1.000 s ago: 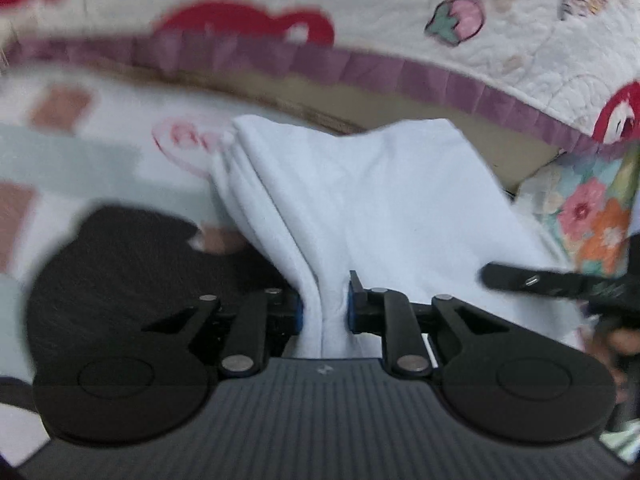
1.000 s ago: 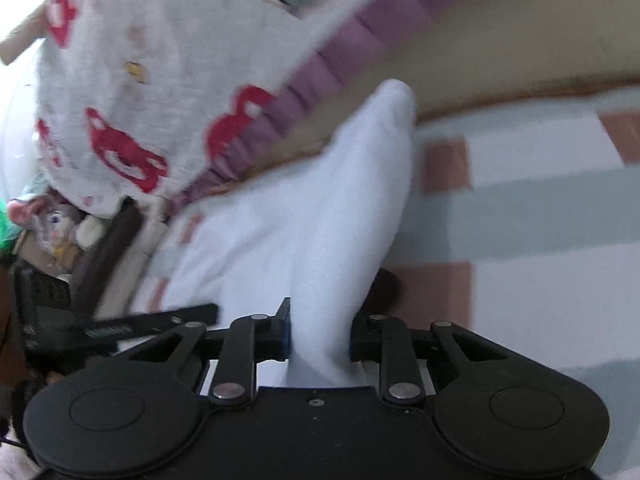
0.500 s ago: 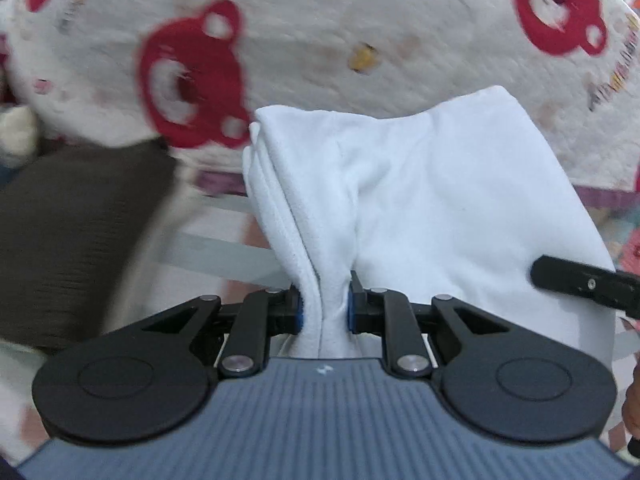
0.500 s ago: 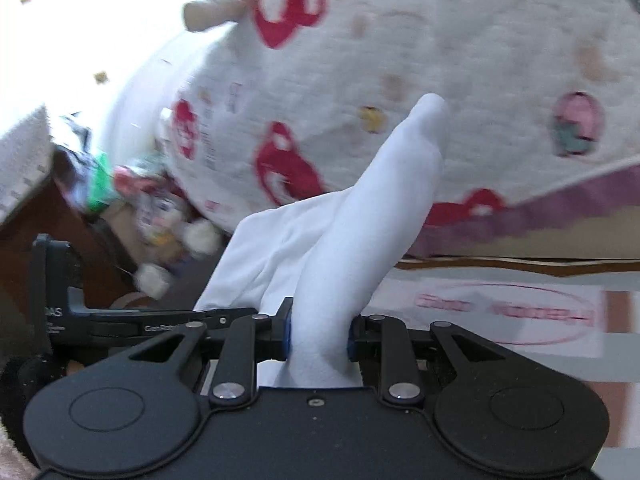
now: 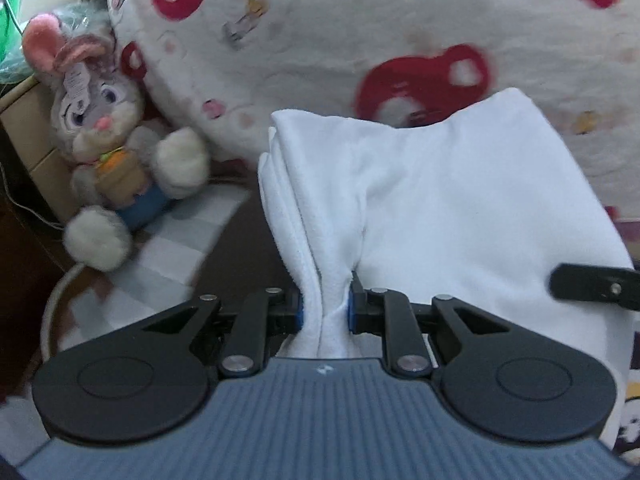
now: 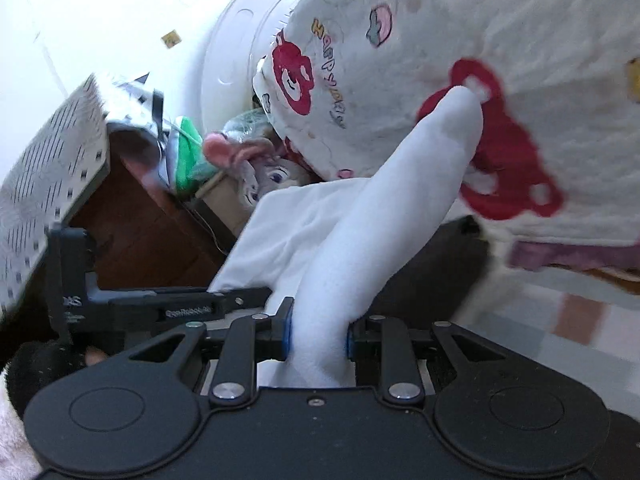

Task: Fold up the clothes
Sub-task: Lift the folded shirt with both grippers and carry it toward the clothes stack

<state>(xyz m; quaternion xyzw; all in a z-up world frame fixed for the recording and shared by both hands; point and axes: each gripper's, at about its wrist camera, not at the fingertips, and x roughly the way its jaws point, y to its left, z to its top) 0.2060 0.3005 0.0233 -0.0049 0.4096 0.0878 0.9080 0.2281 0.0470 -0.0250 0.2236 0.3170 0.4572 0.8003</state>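
A folded white garment (image 5: 448,208) hangs in the air between both grippers. My left gripper (image 5: 325,309) is shut on its layered left edge, the blue pads pinching several folds. In the right wrist view the same white garment (image 6: 372,224) rises as a thick fold from my right gripper (image 6: 318,336), which is shut on its other end. The left gripper's black body (image 6: 160,304) shows at the lower left of the right wrist view, and part of the right gripper (image 5: 596,286) juts in at the right of the left wrist view.
A white quilt with red bear prints (image 5: 400,40) fills the background. A grey plush rabbit (image 5: 112,148) sits at the left by a cardboard box. A dark garment (image 6: 432,276) lies on the checked sheet (image 6: 560,316). Brown furniture (image 6: 140,232) stands to the left.
Both grippers have lifted the white garment off the checked sheet and swung it left, toward the quilt and the plush rabbit. Both grips have held.
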